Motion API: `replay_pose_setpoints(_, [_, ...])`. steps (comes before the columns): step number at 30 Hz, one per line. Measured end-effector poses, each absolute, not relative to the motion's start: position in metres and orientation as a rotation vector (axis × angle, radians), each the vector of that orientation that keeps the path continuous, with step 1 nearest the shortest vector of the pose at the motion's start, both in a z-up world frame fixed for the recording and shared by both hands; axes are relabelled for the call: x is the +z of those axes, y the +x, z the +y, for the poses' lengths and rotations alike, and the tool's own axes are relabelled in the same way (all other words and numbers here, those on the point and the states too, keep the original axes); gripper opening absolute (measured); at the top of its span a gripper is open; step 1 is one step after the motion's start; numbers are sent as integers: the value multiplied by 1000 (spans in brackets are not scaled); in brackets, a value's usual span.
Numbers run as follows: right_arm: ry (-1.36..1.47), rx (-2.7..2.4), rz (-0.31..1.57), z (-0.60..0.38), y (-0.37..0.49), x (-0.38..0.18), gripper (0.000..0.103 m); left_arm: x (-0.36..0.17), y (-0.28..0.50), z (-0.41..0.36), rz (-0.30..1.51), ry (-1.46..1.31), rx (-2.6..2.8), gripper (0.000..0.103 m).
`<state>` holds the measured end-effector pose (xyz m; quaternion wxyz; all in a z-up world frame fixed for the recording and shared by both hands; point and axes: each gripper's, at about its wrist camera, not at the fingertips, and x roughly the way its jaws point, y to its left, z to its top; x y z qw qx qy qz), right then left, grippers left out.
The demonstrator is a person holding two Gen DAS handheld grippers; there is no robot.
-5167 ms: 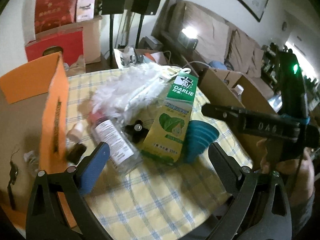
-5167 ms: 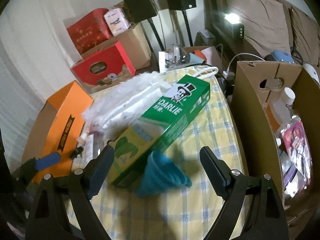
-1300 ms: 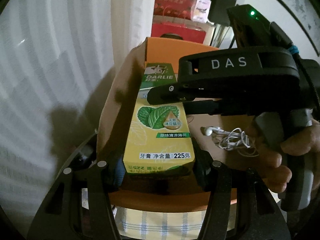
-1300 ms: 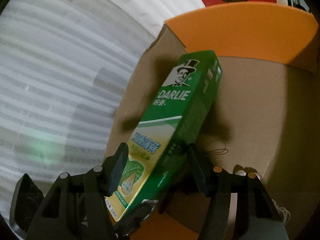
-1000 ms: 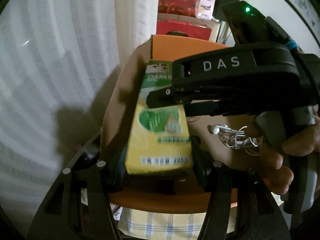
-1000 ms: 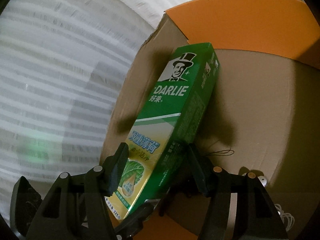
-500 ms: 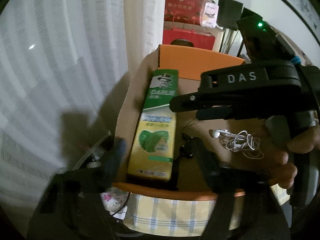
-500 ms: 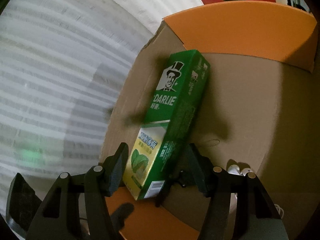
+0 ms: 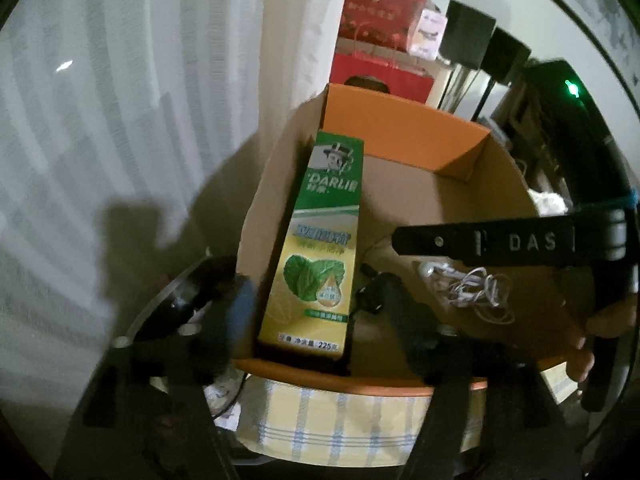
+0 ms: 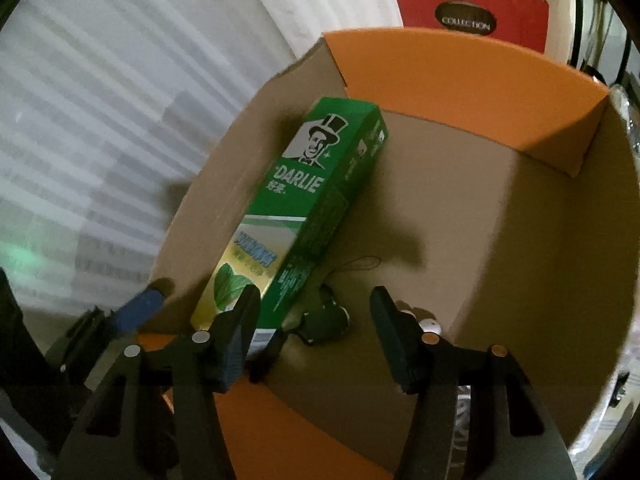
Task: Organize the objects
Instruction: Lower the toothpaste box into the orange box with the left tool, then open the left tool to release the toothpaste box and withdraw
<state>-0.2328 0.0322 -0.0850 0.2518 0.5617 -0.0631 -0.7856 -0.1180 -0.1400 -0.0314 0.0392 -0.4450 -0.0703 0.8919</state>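
Observation:
A green and yellow Darlie toothpaste box [image 9: 324, 240] lies inside the orange cardboard box [image 9: 400, 128], its long side against the left wall. My left gripper [image 9: 314, 286] hovers over the carton's near end. Its jaws are opening and the pads stand clear of the carton on both sides. In the right wrist view the toothpaste box [image 10: 304, 200] runs up from behind the left finger. My right gripper [image 10: 316, 294] is above the orange box [image 10: 460, 80]; its jaws are closing with nothing gripped between them. One of the right gripper's fingers [image 9: 440, 240] crosses the left wrist view.
White earphones [image 9: 472, 292] and a small black item [image 9: 372, 300] lie on the box floor. A white curtain [image 9: 120, 120] hangs on the left. Red gift bags [image 9: 380, 72] and speaker stands [image 9: 468, 40] are behind. The checked tablecloth [image 9: 340, 412] shows below the box. A hand [image 9: 612, 316] holds the right gripper.
The left jaws let go of the toothpaste box, which now lies in the orange box. The left gripper has backed off and widened. The right gripper has drawn away to the right.

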Motion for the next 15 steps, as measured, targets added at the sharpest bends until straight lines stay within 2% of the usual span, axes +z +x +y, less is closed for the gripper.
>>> replay_pose_setpoints(3, [1504, -2175, -156, 43, -225, -76, 59, -26, -118, -135, -188, -1365, 2751, 73])
replay_pose_setpoints(7, [1480, -2209, -179, 61, -214, -64, 66, -18, -114, -128, -194, -1324, 2753, 88])
replay_pose_setpoints(9, [1466, -2236, -186, 69, -210, -59, 73, -15, -112, -123, -195, -1310, 2747, 91])
replay_pose_setpoints(15, [1439, -2312, -236, 106, -195, -39, 77, -5, -108, -97, -186, -1269, 2698, 97])
